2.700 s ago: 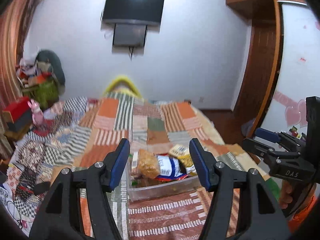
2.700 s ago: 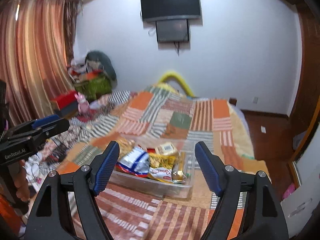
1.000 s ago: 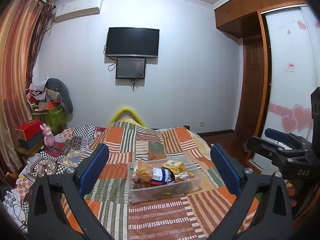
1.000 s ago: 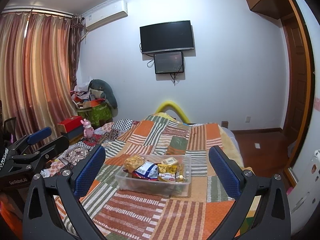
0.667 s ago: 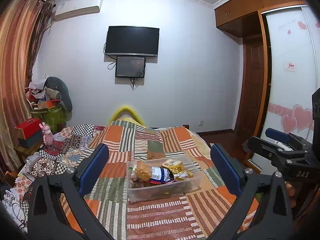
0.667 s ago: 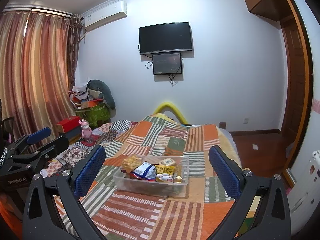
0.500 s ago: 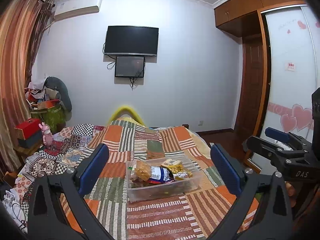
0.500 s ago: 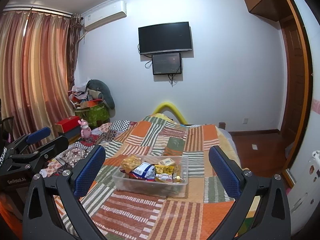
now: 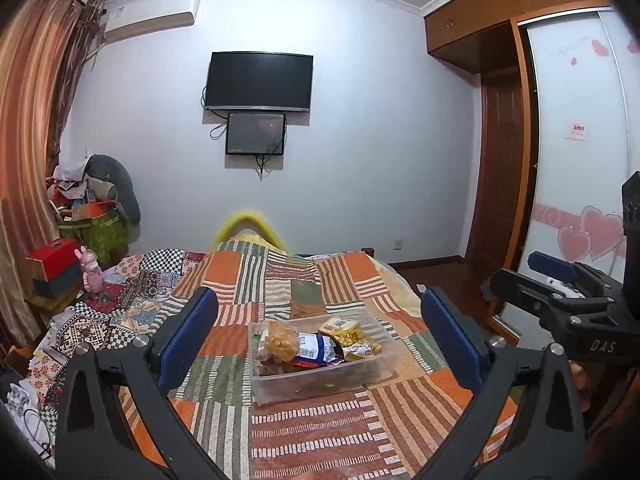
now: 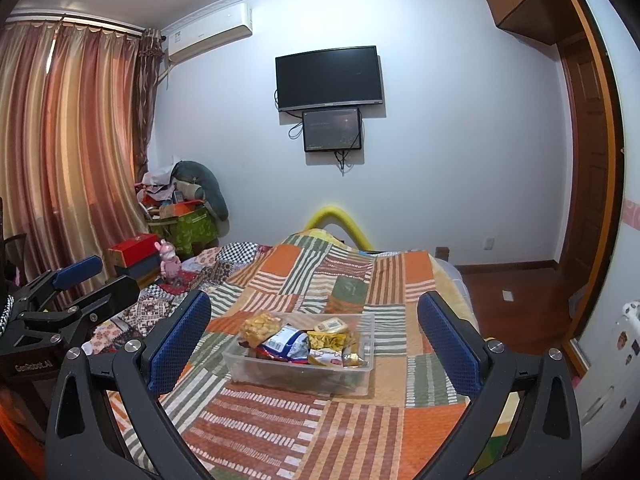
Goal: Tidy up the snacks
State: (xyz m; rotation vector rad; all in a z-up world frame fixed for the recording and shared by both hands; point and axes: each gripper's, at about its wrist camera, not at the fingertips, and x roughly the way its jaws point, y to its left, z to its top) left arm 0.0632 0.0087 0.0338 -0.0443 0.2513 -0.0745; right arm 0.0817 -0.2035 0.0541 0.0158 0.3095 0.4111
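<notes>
A clear plastic bin [image 9: 320, 380] [image 10: 360, 376] full of snack packets stands on a bed with a striped patchwork quilt [image 9: 312, 432] [image 10: 280, 428]. In it lie an orange puffed-snack bag [image 9: 282, 340] [image 10: 260, 325], a blue and white bag [image 9: 316, 347] [image 10: 282, 343] and a yellow packet [image 9: 343, 328] [image 10: 326, 338]. My left gripper [image 9: 318, 336] is open wide and empty, held back from the bin; it also shows in the right wrist view [image 10: 70, 304]. My right gripper [image 10: 314, 338] is open wide and empty; it shows in the left wrist view [image 9: 568, 300].
A television [image 9: 258, 82] [image 10: 329, 78] and a small screen hang on the far wall. Piled boxes and bags [image 9: 88, 220] [image 10: 180, 216] and a pink toy [image 9: 91, 266] [image 10: 168, 266] stand by the curtain at left. A wardrobe with sliding doors [image 9: 572, 160] is at right.
Both grippers have opened wider and pulled back and up from the bin since the earliest frames. In the last second the view has hardly shifted.
</notes>
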